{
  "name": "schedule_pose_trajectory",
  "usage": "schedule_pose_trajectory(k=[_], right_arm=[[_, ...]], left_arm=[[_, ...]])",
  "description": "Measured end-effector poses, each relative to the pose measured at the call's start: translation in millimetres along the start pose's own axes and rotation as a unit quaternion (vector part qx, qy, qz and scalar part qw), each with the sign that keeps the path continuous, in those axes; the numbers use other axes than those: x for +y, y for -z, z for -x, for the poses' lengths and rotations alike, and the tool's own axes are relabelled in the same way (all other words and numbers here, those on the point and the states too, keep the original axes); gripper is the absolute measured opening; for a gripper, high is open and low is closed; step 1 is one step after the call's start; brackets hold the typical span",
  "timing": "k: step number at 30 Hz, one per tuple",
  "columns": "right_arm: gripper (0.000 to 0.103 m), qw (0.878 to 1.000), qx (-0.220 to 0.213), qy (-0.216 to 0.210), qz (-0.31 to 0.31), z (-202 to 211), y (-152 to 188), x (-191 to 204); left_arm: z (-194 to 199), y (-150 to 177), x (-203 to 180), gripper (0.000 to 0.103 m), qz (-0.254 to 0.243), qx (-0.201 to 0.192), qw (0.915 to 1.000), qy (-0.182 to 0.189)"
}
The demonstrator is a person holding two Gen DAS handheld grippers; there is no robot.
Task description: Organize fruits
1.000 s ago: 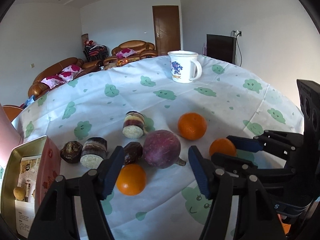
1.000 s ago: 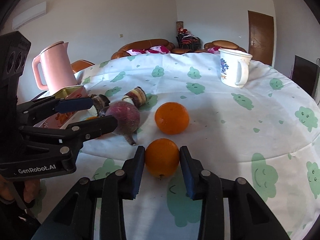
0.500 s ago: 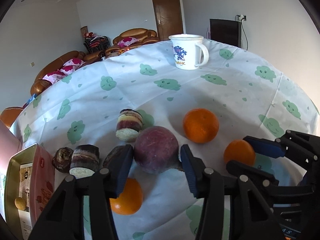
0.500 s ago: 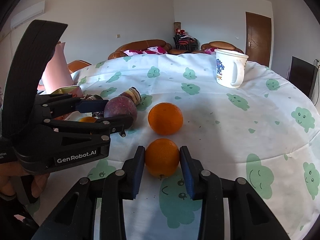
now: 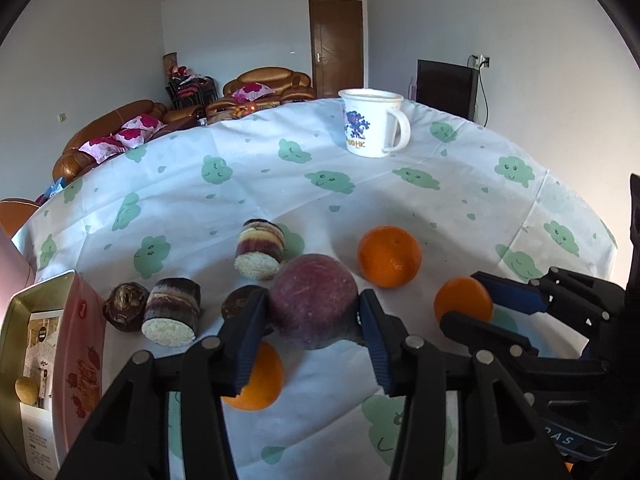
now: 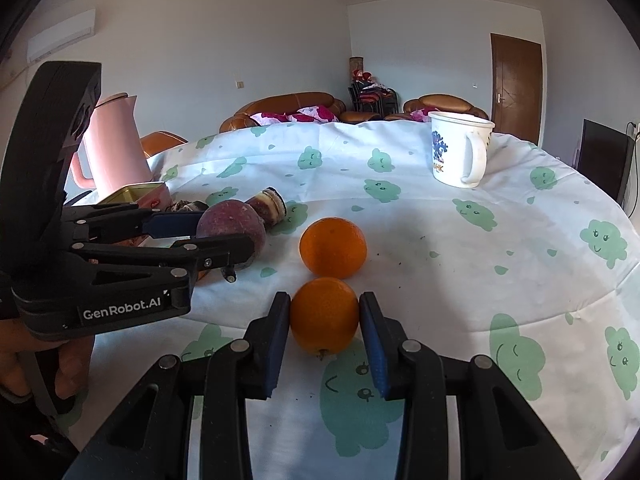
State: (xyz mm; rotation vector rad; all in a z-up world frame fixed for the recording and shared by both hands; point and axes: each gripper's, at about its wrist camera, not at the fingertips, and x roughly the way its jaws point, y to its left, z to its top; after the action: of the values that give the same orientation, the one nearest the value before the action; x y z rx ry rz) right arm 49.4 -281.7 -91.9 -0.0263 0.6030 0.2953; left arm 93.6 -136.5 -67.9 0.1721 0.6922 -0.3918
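Counter [image 5: 248, 184] with the white cloth and green cloud print is filling most of both views, running from the lower edge up to mid-frame.

Left tongs [image 5: 314, 322] are sitting low centre in the left wrist view, jaws just been closing, now pinching the purple round fruit [image 5: 314, 300] from both sides; both pads are touching its skin. In the right wrist view the same tongs are coming in from the left edge with the fruit at their tips.

Right tongs [image 6: 325, 320] are low centre in the right wrist view, narrowed on an orange [image 6: 325, 314]; left pad is touching it, right pad is right at the skin. In the left wrist view that orange is showing at right of centre between the blue pads.

Pink kettle [image 6: 114, 146] is standing at upper left of the right wrist view. Tin box [image 5: 48, 364], open, is lying at the lower left of the left wrist view. White mug [image 5: 370, 122] is standing upright at upper centre-right.

Second orange [image 5: 389, 256] is lying loose just right of the purple fruit. Third orange [image 5: 256, 380] is partly hiding behind the left finger, lower centre. Two sugarcane pieces [image 5: 260, 254] are lying left of and behind the purple fruit, with dark chestnut-like lumps [image 5: 124, 306] beside the nearer one.
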Motion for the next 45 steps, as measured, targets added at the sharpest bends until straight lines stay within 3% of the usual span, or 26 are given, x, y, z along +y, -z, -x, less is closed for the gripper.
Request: schedule_pose_trajectory(k=[11,45], right_arm=[[0.037,1.0,-0.029,-0.008,0.0,8.3,1.0,-0.6],[0.037,0.994,-0.107,-0.023,0.015,29.5,9.4,0.7]], left_arm=[[20.9,6.0,1.3,0.049,0.012,-0.038,0.9992,0.01],[53.4,13.6,1.5,0.049,0.016,-0.112,0.9931,-0.032]])
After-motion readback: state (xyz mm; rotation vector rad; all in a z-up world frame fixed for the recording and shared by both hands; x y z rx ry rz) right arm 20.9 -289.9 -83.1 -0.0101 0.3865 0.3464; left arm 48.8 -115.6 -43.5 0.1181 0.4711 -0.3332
